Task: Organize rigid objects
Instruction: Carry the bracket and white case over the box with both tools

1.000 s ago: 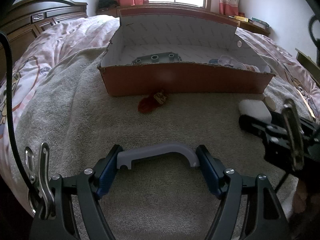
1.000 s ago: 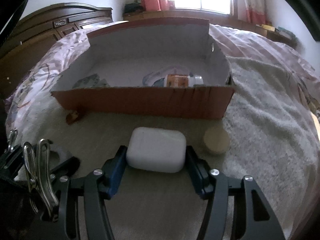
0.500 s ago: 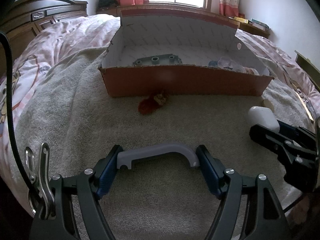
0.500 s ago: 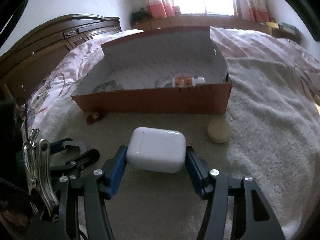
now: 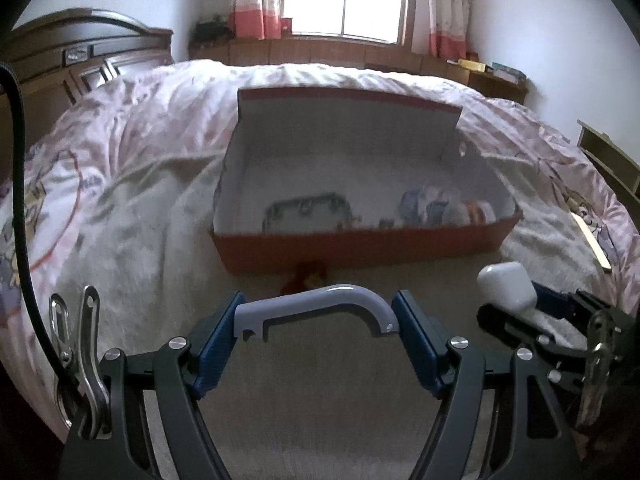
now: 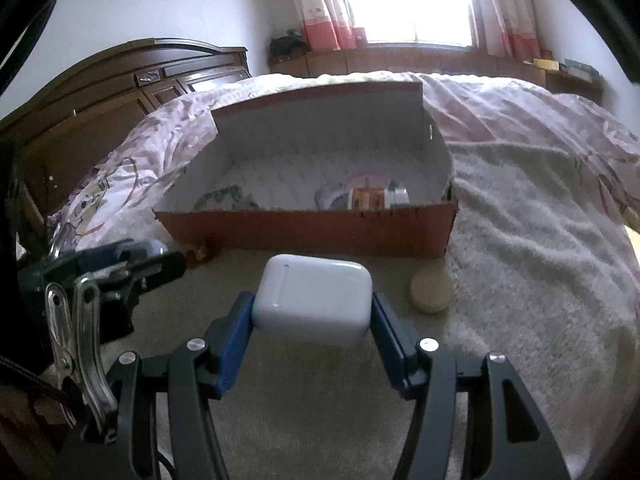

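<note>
My left gripper (image 5: 318,322) is shut on a grey curved handle (image 5: 320,306), held by its two ends above the towel. My right gripper (image 6: 312,312) is shut on a white earbud case (image 6: 314,298), which also shows at the right of the left wrist view, white earbud case (image 5: 506,286). Ahead of both stands an open orange cardboard box (image 5: 360,246), (image 6: 312,228) with white inner walls. Inside lie a grey-green flat part (image 5: 306,210) and a bundle of jars and lids (image 6: 366,196). A small red toy (image 5: 306,276) lies in front of the box wall.
A round beige lid (image 6: 432,290) rests on the towel right of the case. The grey towel (image 6: 540,240) covers a bed with a pink quilt (image 5: 140,128). A dark wooden headboard (image 6: 120,84) stands at the left, a window and curtains behind.
Both grippers have risen with their objects, so the box now looks lower and farther and more of the room shows. The right gripper swung to the right.
</note>
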A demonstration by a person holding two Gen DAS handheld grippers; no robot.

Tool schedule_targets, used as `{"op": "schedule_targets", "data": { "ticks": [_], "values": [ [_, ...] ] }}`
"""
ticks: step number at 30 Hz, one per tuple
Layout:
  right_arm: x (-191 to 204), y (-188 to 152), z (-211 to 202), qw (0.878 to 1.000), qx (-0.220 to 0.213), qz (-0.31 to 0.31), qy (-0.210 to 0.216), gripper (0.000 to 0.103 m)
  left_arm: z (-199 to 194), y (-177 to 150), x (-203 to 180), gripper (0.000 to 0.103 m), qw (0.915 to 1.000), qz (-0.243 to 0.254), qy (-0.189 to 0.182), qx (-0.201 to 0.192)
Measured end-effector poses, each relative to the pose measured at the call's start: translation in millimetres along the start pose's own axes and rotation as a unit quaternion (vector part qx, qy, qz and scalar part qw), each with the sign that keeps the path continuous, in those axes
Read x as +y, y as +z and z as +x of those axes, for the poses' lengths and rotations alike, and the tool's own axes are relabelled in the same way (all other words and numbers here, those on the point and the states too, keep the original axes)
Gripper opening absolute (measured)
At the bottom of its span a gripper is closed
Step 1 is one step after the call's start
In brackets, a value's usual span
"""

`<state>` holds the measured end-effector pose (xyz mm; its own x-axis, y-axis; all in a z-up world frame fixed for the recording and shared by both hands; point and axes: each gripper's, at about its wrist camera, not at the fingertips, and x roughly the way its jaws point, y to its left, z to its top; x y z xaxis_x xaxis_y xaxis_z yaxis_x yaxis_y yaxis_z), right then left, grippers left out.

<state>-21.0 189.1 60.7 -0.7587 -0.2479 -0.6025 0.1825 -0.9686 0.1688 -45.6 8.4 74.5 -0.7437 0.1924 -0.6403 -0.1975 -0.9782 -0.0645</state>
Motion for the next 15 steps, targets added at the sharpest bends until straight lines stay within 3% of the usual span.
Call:
{"op": "schedule_targets", "data": {
  "ticks": [15],
  "values": [
    [-3.1,36.7,-0.3,0.999,-0.034,-0.019,-0.007,0.061,6.3,40.7,-3.0,0.077,0.9995,0.007,-0.001,-0.032]
  ]
}}
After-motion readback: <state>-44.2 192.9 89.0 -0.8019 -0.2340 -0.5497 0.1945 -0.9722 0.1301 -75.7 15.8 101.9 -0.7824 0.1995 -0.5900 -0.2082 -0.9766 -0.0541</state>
